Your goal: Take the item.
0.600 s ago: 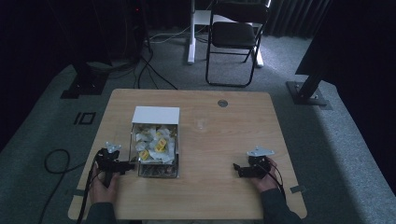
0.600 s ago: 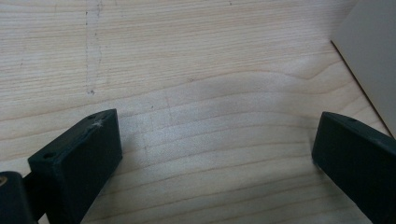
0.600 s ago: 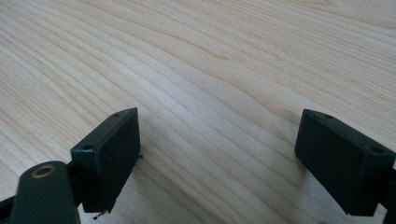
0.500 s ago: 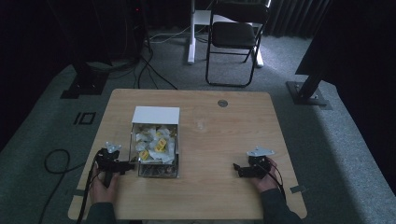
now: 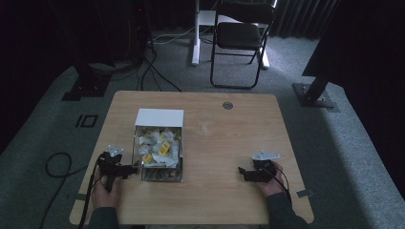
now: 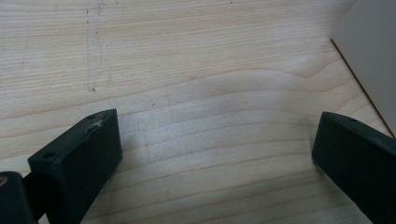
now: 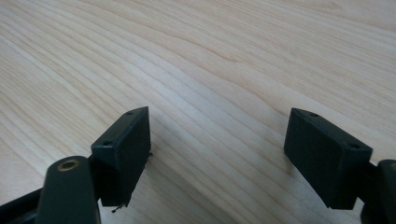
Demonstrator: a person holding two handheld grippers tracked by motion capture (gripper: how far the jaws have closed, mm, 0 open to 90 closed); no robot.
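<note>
A clear box (image 5: 158,157) with several white and yellow packets in it stands left of the table's middle, its white lid (image 5: 159,117) lying behind it. Low at the box's left side, my left gripper (image 5: 127,170) points toward its wall. In the left gripper view the left gripper (image 6: 215,126) is open over bare wood, and a pale edge of the box (image 6: 373,56) sits at the upper right. At the front right my right gripper (image 5: 243,173) points left. Its jaws (image 7: 217,116) stand wide open with nothing between them.
The wooden table (image 5: 224,138) has a small round grommet (image 5: 228,105) near its far edge. A folding chair (image 5: 240,36) and stand bases sit on the carpet beyond. Cables trail on the floor at the left.
</note>
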